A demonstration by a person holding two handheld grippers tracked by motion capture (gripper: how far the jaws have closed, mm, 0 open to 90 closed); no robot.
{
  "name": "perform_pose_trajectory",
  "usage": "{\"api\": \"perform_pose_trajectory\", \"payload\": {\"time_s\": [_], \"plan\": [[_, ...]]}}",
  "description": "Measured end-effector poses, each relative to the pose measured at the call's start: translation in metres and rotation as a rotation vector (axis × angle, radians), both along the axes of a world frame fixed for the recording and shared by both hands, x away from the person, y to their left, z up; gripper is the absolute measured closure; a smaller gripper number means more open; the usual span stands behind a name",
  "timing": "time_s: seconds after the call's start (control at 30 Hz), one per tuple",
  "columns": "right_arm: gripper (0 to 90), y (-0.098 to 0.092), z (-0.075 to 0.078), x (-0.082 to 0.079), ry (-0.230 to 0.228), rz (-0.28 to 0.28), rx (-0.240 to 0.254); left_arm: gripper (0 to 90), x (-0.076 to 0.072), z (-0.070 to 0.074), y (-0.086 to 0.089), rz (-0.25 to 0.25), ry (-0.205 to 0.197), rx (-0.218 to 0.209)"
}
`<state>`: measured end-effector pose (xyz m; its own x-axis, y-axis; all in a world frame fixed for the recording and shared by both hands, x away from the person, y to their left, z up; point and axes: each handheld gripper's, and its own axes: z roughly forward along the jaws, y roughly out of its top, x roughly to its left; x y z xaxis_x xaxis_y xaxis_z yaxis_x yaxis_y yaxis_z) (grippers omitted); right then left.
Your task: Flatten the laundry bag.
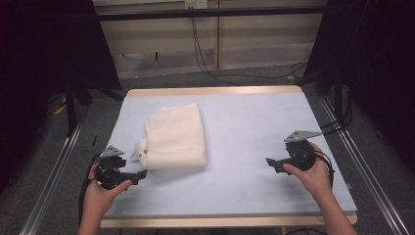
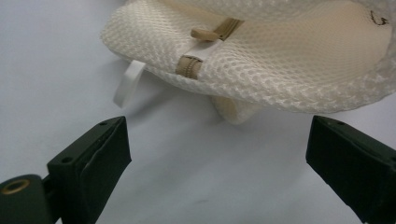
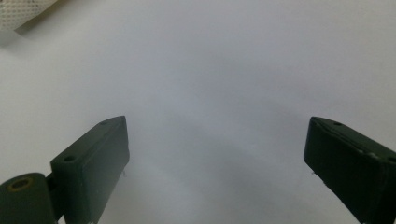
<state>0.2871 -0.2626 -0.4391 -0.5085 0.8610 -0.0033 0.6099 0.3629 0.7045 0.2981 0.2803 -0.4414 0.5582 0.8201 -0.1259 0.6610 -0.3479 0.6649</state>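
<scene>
A folded cream mesh bag (image 1: 175, 136) lies left of centre on the pale blue tabletop (image 1: 244, 127). In the left gripper view its near corner (image 2: 261, 56) shows a tan zipper end (image 2: 188, 66), a zipper pull (image 2: 205, 33) and a white tag (image 2: 128, 83). My left gripper (image 1: 139, 175) is open, just short of that corner, jaws wide with bare table between them (image 2: 217, 154). My right gripper (image 1: 272, 163) is open too, low over bare table at the right (image 3: 217, 154). A sliver of the mesh bag (image 3: 23, 11) shows far off.
The table has a wooden strip at its far edge (image 1: 215, 91) and near edge. Metal rails (image 1: 54, 171) run along both sides. Black stands (image 1: 73, 98) and cables (image 1: 205, 58) lie on the floor beyond.
</scene>
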Motion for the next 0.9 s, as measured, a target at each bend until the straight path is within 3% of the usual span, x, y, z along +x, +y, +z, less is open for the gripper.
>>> {"api": "perform_pose_trajectory", "payload": {"time_s": [0.17, 0.37, 0.53, 0.63, 0.83, 0.9], "plan": [[6.5, 0.000, 0.000, 0.002, 0.010, -0.013, 0.004, 6.2, -0.001, 0.000, 0.000, -0.013, 0.008, -0.008], [6.4, 0.005, -0.003, 0.004, -0.001, 0.018, -0.006, 6.2, 0.001, 0.003, -0.007, -0.013, 0.000, -0.018], [7.0, 0.005, -0.006, -0.002, 0.002, 0.006, -0.005, 6.4, 0.001, 0.001, -0.014, -0.021, 0.012, -0.029], [7.4, 0.007, -0.009, -0.004, 0.003, 0.028, -0.022, 7.5, 0.001, 0.002, -0.018, -0.011, 0.006, -0.069], [8.0, 0.004, -0.006, -0.009, -0.004, 0.020, -0.021, 9.8, 0.003, 0.002, -0.023, -0.040, 0.013, -0.055], [8.1, 0.004, -0.006, -0.011, -0.008, 0.022, -0.029, 10.3, 0.003, 0.002, -0.024, -0.040, 0.017, -0.069]]}}
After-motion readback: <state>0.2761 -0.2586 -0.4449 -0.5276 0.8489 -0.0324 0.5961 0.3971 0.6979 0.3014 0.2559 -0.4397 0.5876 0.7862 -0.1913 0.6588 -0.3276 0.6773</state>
